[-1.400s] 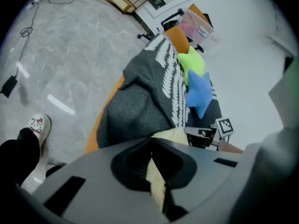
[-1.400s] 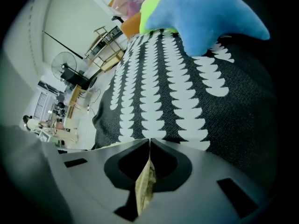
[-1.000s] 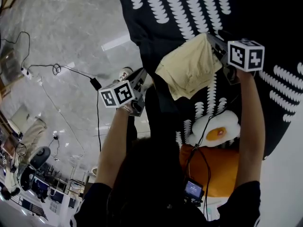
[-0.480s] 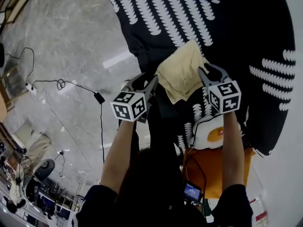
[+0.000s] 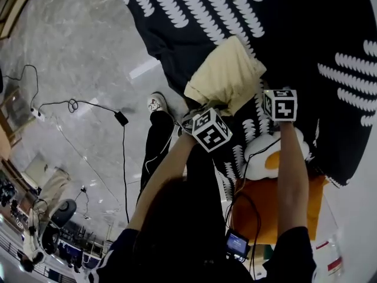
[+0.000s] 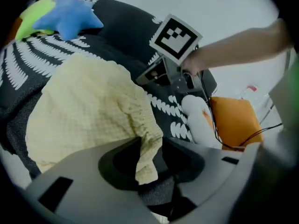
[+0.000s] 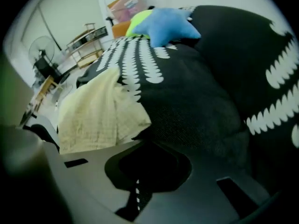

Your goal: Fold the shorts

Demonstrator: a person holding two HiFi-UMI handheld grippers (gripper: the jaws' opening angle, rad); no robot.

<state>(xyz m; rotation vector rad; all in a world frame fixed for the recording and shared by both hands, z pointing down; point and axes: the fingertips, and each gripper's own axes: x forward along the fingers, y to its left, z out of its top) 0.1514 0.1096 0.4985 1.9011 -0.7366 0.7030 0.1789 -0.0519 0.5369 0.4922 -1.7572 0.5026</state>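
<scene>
Pale yellow shorts (image 6: pixel 88 111) lie bunched just ahead of the left gripper (image 6: pixel 150 158). Its jaws have just been opening and stand partly apart, with the near corner of the cloth hanging loose between them. The right gripper (image 7: pixel 148 169) has just closed fully and holds none of the shorts, which lie just to its left. Under both spreads a black bedspread (image 7: pixel 201 92) with white leaf marks.

Pale yellow shorts (image 5: pixel 227 75), folded over, rumpled, on black patterned cover (image 5: pixel 306 28)
</scene>
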